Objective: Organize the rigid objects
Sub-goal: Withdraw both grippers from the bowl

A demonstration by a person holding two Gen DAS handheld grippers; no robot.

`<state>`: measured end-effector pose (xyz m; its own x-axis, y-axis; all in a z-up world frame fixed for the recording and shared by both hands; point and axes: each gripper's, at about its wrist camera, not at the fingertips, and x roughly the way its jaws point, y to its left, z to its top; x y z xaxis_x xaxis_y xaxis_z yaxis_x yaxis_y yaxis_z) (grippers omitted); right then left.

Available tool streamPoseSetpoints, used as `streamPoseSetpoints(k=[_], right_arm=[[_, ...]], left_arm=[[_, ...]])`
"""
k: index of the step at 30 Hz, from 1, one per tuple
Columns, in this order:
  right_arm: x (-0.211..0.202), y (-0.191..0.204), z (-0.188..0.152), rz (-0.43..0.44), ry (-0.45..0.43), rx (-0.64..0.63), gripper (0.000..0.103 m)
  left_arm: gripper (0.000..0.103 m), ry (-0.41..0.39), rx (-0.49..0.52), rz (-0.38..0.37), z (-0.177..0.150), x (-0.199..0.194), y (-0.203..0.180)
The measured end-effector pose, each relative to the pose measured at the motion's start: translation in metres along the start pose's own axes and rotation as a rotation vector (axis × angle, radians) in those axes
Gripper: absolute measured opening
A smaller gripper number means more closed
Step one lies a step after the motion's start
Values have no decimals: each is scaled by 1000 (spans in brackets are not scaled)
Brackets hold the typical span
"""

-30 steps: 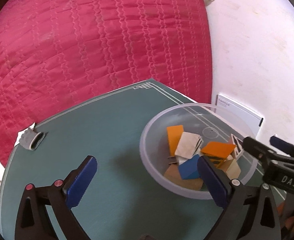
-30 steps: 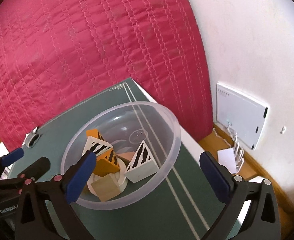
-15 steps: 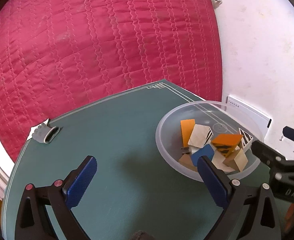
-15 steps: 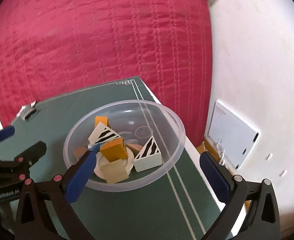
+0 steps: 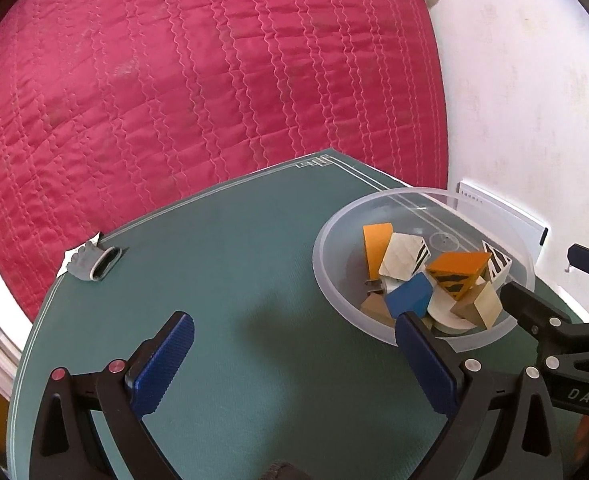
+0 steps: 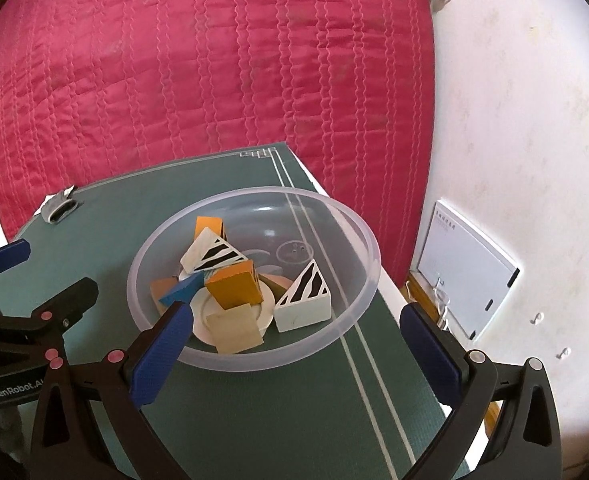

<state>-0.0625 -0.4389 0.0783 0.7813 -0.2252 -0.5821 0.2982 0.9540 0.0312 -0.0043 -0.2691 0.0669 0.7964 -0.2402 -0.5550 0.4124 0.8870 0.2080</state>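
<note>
My left gripper [image 5: 294,360] is spread wide with nothing between its blue pads, hanging over the bare green mat [image 5: 222,288]. My right gripper [image 6: 298,352] is just as wide apart and also holds nothing; its left pad [image 6: 162,352] sits in front of the near rim of the bowl [image 6: 358,240].

The clear plastic bowl stands on the mat near its right edge, at about two o'clock from my left gripper and at about eleven o'clock from my right one. All the blocks I can see lie piled inside it: an orange block [image 6: 234,288] on top in the middle, a white wedge with black stripes [image 6: 304,296] at its right, another striped wedge [image 6: 212,256] behind, a blue block [image 5: 408,300] on the left side, and a plain wooden cube [image 6: 236,328] nearest me.

A small grey clip-like item [image 5: 94,262] rests at the mat's far-left corner, well apart from the bowl. Behind the mat is a pink quilted cover [image 5: 214,80], and a white wall [image 6: 514,120] is at three o'clock.
</note>
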Motion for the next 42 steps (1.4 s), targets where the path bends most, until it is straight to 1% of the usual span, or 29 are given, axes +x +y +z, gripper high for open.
streamPoseSetpoints(k=[23, 42], right_arm=[[6, -3, -2, -14, 8, 1, 103], [6, -3, -2, -14, 8, 2, 103]], left_arm=[[102, 18, 20, -1, -1, 7, -6], [102, 10, 24, -2, -2, 8, -6]])
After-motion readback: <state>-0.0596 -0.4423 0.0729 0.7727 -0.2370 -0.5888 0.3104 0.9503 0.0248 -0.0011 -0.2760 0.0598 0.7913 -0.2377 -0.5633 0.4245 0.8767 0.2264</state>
